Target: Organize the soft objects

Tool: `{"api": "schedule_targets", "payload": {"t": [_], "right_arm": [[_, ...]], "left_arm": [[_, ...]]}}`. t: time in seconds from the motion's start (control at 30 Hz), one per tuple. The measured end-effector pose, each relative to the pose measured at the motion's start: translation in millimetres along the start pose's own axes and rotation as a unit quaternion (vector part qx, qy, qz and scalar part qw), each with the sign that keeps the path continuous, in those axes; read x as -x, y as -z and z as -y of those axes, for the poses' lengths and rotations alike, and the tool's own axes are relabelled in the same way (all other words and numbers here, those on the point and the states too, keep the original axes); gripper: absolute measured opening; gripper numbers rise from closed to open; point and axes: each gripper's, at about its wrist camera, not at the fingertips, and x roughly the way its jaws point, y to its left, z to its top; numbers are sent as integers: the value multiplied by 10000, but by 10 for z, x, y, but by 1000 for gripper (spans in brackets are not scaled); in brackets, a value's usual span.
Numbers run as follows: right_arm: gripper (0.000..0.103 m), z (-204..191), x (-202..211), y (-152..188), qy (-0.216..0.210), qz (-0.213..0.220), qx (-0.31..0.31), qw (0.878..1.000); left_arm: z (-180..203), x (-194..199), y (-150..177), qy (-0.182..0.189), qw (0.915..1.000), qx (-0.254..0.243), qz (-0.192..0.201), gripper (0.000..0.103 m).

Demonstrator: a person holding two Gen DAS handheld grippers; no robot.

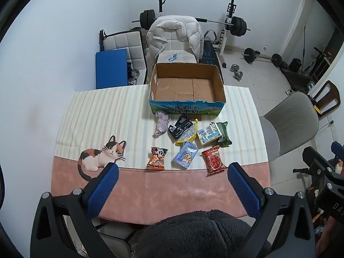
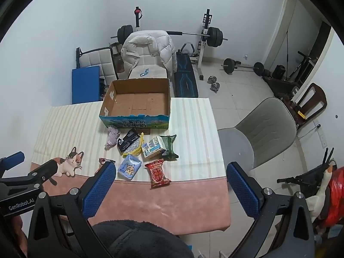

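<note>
An open, empty cardboard box (image 1: 186,86) (image 2: 137,101) stands at the table's far edge. In front of it lie soft items: a crumpled lilac cloth (image 1: 161,123) (image 2: 112,136), a black pouch (image 1: 180,125) (image 2: 128,142), a white-blue pack (image 1: 209,133) (image 2: 151,147), a green pack (image 1: 224,134) (image 2: 169,147), a light blue packet (image 1: 186,154) (image 2: 129,167), a red snack bag (image 1: 214,160) (image 2: 158,173) and an orange snack bag (image 1: 157,158). My left gripper (image 1: 172,190) and right gripper (image 2: 169,190) are both open and empty, held above the table's near edge.
The table carries a striped cream and pink cloth (image 1: 103,116) with a cat picture (image 1: 101,155). A grey chair (image 1: 290,124) (image 2: 258,133) stands to the right. A chair with a white jacket (image 1: 176,34) and weights (image 1: 238,25) stand behind. Dark fleece (image 1: 193,234) fills the bottom.
</note>
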Motion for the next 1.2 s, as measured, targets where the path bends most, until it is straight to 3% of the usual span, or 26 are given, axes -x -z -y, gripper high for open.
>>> {"api": "schedule_targets", "payload": {"t": [1.2], "right_arm": [[103, 142, 114, -1, -58, 85, -91, 9999]], "left_arm": [[62, 81, -9, -12, 9999, 38, 151, 103]]}}
